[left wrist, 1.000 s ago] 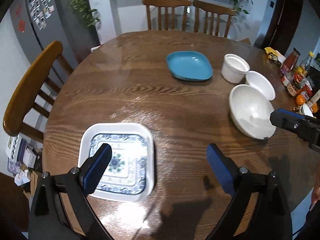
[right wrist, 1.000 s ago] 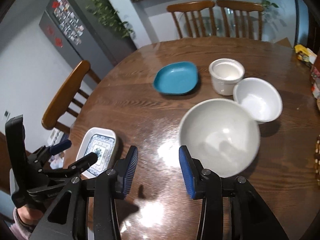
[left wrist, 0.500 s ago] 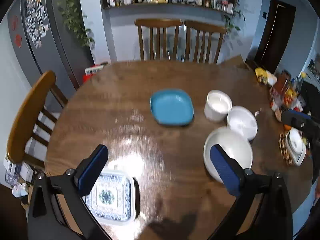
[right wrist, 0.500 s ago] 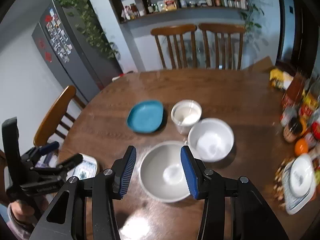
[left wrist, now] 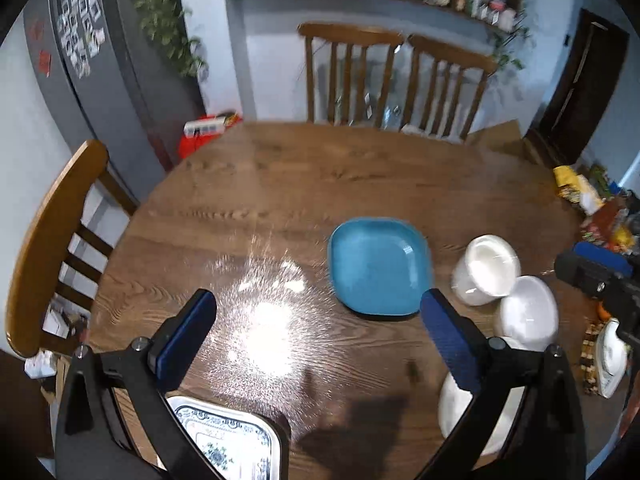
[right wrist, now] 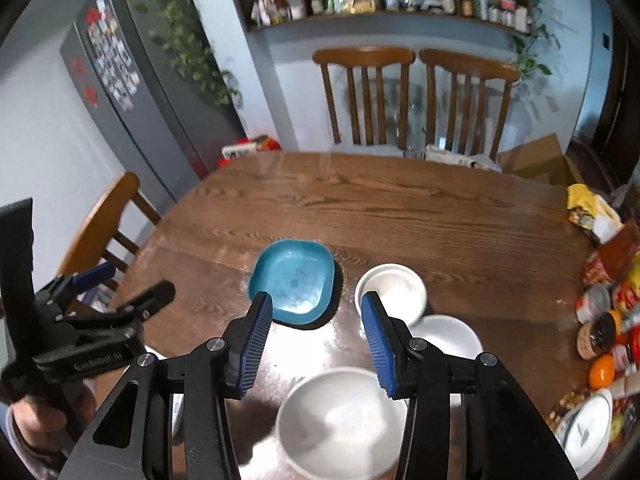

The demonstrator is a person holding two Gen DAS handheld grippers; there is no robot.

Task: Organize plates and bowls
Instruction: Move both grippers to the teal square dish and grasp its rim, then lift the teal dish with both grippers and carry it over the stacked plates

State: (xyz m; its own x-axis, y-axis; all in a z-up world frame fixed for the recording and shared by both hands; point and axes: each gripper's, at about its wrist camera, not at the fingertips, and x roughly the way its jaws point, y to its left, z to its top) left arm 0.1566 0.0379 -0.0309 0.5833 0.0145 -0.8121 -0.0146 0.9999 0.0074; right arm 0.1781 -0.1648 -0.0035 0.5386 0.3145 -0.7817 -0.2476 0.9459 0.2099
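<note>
- Left gripper [left wrist: 318, 320]: held above the round wooden table [left wrist: 360, 168], jaws spread wide, nothing between the blue pads [left wrist: 188, 330]; seen also from the right wrist camera at the left edge [right wrist: 124, 292], gripped by a hand [right wrist: 36, 420].
- Right gripper [right wrist: 316, 340]: held above the table too, jaws parted to a moderate gap, empty, blue ribbed pads [right wrist: 256, 344] facing each other; just its dark tip with a blue pad showing at the right edge of the left wrist view [left wrist: 596, 272].
- Blue plate [left wrist: 380, 266]: square with rounded corners, flat on the table near its middle, straight ahead between the left gripper's fingers; in the right wrist view [right wrist: 294, 280] just beyond the left fingertip.
- White cup-like bowl [right wrist: 390, 288]: upright, just right of the blue plate, slightly apart from it.
- Small white bowl [right wrist: 448, 338]: nearer than the cup-like bowl and right beside it; touching or not, cannot tell.
- Large white bowl [right wrist: 340, 420]: closest to the table's near edge, below and between the right gripper's fingers, partly hidden by them.
- Patterned square plate [left wrist: 224, 436]: white rim, blue floral design, at the near left edge of the table, under the left gripper's left finger, well apart from the other dishes.
- Jars, packets and an orange [right wrist: 602, 370]: crowded along the table's right side.
- Wooden chairs [right wrist: 412, 100]: two at the far side, one more at the left.
</note>
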